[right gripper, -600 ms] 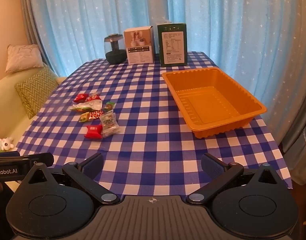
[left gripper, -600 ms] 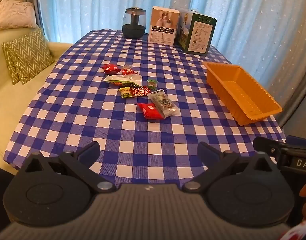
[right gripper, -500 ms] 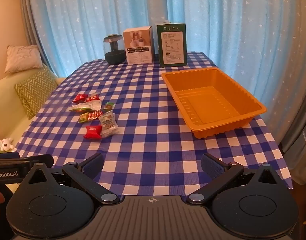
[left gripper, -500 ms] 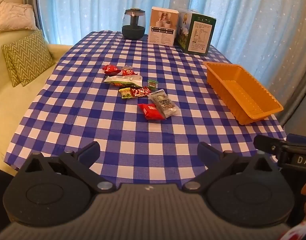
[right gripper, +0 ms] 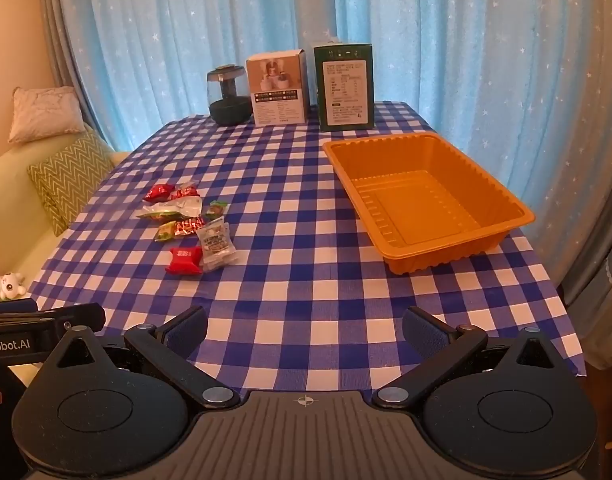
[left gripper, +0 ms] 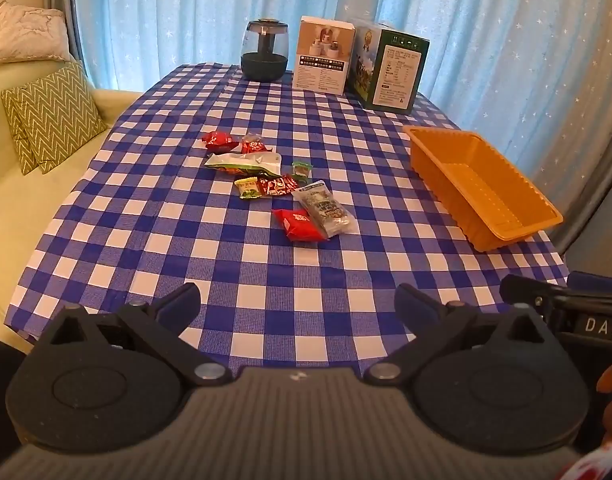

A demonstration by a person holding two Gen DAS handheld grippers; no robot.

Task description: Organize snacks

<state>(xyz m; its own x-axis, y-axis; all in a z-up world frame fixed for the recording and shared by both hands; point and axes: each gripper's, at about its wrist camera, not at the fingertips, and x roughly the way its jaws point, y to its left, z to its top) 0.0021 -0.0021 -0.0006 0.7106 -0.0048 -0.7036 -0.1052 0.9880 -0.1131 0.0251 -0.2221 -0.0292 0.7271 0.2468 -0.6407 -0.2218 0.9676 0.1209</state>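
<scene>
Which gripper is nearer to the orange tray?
Right. The orange tray lies ahead of the right gripper, slightly to its right; from the left gripper it sits far off right.

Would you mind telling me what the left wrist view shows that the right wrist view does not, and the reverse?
Only the left wrist view shows the left gripper, open and empty, and the green box's illustrated side.

Only the right wrist view shows the right gripper, open and empty, the orange tray's empty floor, and a small plush toy on the sofa.

Both show the checked tablecloth, the snack pile, the tray, the dark jar, two boxes, curtains and cushions.
</scene>
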